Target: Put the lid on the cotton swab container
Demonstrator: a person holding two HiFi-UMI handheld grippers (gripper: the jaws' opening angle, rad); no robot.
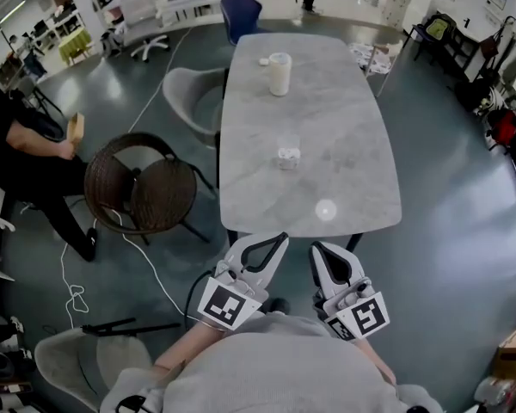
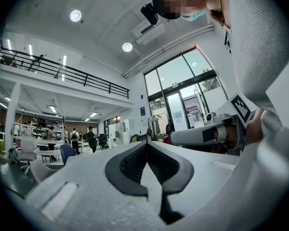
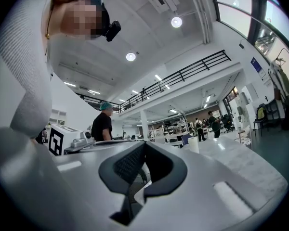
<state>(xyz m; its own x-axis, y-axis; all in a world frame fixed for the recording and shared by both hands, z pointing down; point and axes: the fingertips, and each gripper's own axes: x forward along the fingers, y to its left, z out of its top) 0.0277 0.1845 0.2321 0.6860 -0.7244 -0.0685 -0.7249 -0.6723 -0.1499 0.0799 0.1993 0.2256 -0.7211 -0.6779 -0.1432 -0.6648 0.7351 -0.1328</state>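
Observation:
A small clear cotton swab container [image 1: 287, 154] stands in the middle of the grey marble table [image 1: 353, 170]. Its round translucent lid [image 1: 326, 210] lies flat near the table's front edge. My left gripper [image 1: 276, 241] and right gripper [image 1: 319, 249] are held side by side just short of that edge, both shut and empty. The left gripper view shows the left gripper's [image 2: 147, 144] jaws pressed together, with the right gripper's body [image 2: 202, 134] beside it. In the right gripper view the right gripper's [image 3: 143, 144] jaws also meet, and the table top [image 3: 245, 162] stretches ahead.
A white cylinder [image 1: 279, 74] and a small white item [image 1: 264, 61] sit at the table's far end. A wicker chair [image 1: 142, 183] and a grey chair [image 1: 189, 97] stand left of the table, a blue chair [image 1: 241, 14] behind it. A seated person [image 1: 17, 157] and floor cables [image 1: 73, 295] are at left.

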